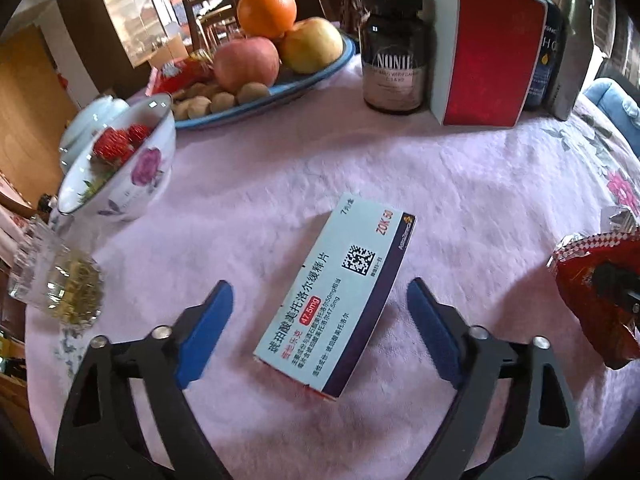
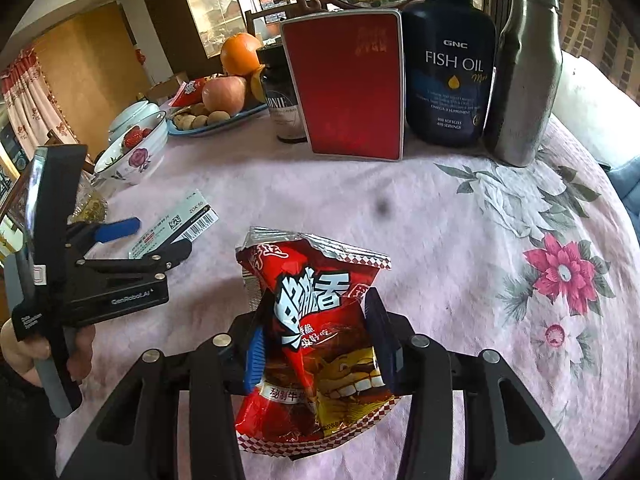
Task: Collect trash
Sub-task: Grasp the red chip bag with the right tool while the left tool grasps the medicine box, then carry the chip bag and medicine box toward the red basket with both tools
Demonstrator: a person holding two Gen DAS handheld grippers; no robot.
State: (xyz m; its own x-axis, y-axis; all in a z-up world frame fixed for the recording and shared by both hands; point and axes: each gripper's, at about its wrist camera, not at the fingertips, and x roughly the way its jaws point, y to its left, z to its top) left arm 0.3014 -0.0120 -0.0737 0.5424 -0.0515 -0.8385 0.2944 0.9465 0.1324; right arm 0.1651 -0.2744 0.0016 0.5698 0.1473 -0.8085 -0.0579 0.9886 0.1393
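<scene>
Trash remained on the bench: the medicine box (image 1: 336,300) lay flat between the spread fingers of the left claw (image 1: 320,312), untouched and not yet gripped. The right claw (image 2: 320,344) was clenched on the red snack wrapper (image 2: 316,344), already collected. No bin showed.

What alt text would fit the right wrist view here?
The right gripper is clamped on a torn-open red snack bag above a pink floral tablecloth. To its left, the open left gripper straddles a medicine box; bottles and fruit stand behind.
</scene>
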